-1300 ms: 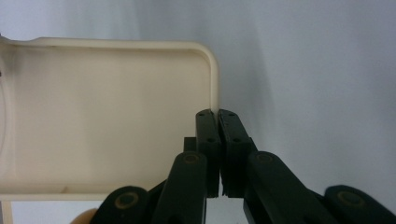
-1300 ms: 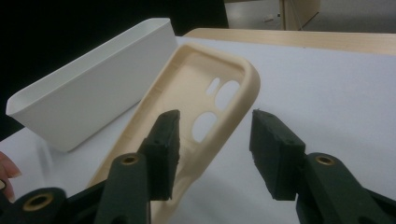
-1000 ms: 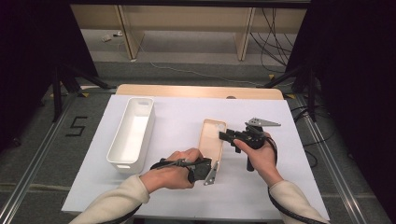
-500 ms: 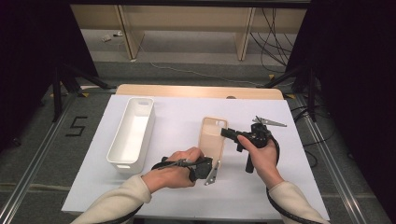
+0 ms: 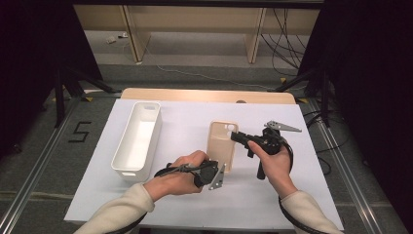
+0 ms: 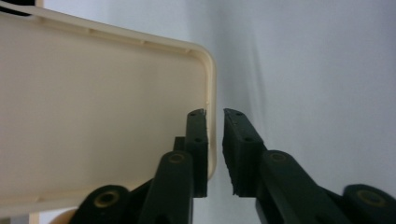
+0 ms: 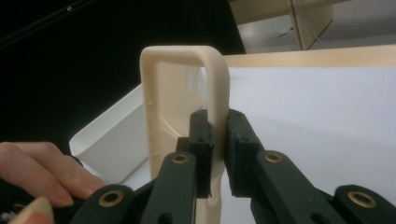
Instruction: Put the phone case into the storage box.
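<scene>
My left tool (image 6: pixel 215 126) is just loosening off the phone case (image 5: pixel 222 144) rim; my right tool (image 7: pixel 218 122) is clamping it.

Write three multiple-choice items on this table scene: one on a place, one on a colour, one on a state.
1. In the high view, the white bin lies where?
A. left of the phone case
B. on top of the phone case
C. right of the phone case

2. What colour is the phone case?
A. cream
B. black
C. blue

3. How do the right gripper's jaws stand?
A. clamped on the case's side wall
B. wide open over the bin
C. shut on nothing

Key: 1 A, the white bin sits left of the phone case. 2 A, its plastic is cream. 3 A, the right gripper, jaws just closed, pinches that wall.
</scene>
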